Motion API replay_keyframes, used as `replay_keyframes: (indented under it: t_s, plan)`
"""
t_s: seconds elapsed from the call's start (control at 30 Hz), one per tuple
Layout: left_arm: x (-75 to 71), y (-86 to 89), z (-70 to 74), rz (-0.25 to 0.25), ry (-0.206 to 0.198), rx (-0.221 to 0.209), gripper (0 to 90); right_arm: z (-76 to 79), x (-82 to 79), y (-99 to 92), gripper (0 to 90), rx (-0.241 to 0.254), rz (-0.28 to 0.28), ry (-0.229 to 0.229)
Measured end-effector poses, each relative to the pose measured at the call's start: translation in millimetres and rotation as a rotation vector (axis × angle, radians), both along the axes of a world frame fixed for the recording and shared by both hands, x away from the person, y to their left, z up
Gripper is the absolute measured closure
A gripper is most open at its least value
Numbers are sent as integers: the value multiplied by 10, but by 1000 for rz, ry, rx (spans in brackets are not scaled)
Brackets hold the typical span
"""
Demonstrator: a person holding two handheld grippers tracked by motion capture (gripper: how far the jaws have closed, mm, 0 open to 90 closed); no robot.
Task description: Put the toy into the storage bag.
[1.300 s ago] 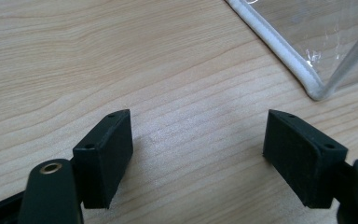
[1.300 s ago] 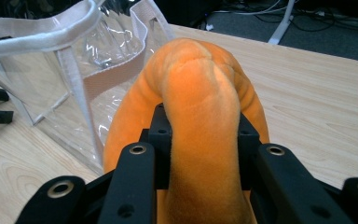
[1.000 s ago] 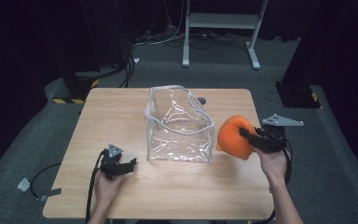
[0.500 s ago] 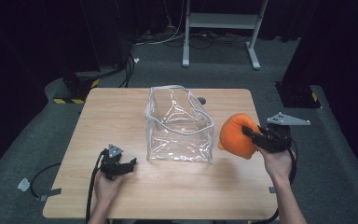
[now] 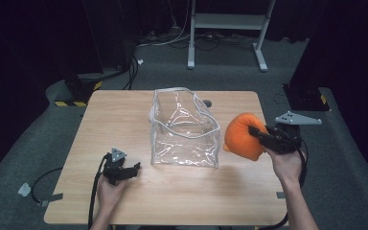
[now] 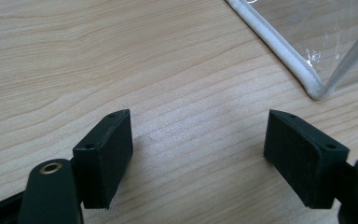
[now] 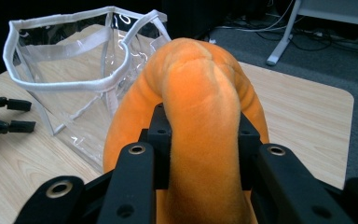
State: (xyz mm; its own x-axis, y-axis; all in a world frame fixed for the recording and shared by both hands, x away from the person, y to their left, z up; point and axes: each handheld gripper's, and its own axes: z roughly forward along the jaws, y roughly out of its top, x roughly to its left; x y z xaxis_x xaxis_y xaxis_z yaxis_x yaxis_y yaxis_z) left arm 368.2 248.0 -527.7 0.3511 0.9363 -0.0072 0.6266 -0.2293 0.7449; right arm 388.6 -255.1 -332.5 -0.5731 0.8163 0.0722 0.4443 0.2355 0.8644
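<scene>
The orange plush toy is hanging above the tabletop's right edge, squeezed between the clamped jaws of the right gripper, just beside the clear bag sitting mid-table. The left gripper is resting near the front-left corner, jaws gaping wide, gripping nothing.

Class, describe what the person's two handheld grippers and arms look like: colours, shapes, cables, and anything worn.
Both grippers are black. The left gripper has two blocky rectangular jaws on arms with brass-ringed holes, a small grey three-cornered plate on top and a black cable trailing back. The right gripper carries a larger grey plate and a black cable. Forearms are bare; no sleeves or gloves show.
</scene>
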Motion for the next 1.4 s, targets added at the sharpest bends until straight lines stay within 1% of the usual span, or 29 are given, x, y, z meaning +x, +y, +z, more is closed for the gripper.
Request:
replay_keyframes:
  t_s: [0.27, 0.37, 0.43, 0.73, 0.8, 0.9, 0.93, 1.03, 1.1, 1.13, 1.17, 1.27, 1.37, 1.4]
  plan:
    - [0, 1, 0, 0, 1, 0, 237, 70, 5, -4, 687, 10, 5, -6]
    - [-1, 0, 0, 0, 0, 0, 237, 123, 4, 3, 687, 16, 7, -3]
    - [-1, 0, 1, 0, 1, 0, 237, 159, -8, 9, 687, 13, 11, -15]
    - [-1, 0, 0, 0, 0, 0, 237, 285, -23, 17, 687, 29, 22, -24]
    - [-1, 0, 0, 0, 0, 0, 237, 313, -36, 27, 687, 27, 27, -34]
    - [-1, 1, 0, -1, 1, -1, 237, 344, -35, 24, 687, 40, 31, -39]
    - [-1, 1, 0, -1, 1, -1, 237, 344, -35, 24, 687, 40, 31, -39]
    - [-3, 4, 1, -4, 2, 4, 234, 379, -31, 41, 687, 24, 26, -19]
    - [-3, 3, 1, -4, 1, 5, 234, 395, -35, 47, 687, 20, 26, -18]
    - [-4, 3, 1, -4, 1, 4, 234, 436, -57, 60, 687, 18, 33, -31]
    - [-4, 3, 1, -4, 1, 4, 234, 436, -57, 60, 687, 18, 33, -31]
    - [-4, 3, 1, -4, 1, 4, 234, 470, -39, 64, 687, 39, 40, -32]
    - [-4, 3, 2, -5, 2, 5, 234, 491, -24, 78, 687, 38, 42, -34]
    - [-4, 2, 1, -4, 1, 4, 234, 523, -17, 91, 687, 48, 48, -40]
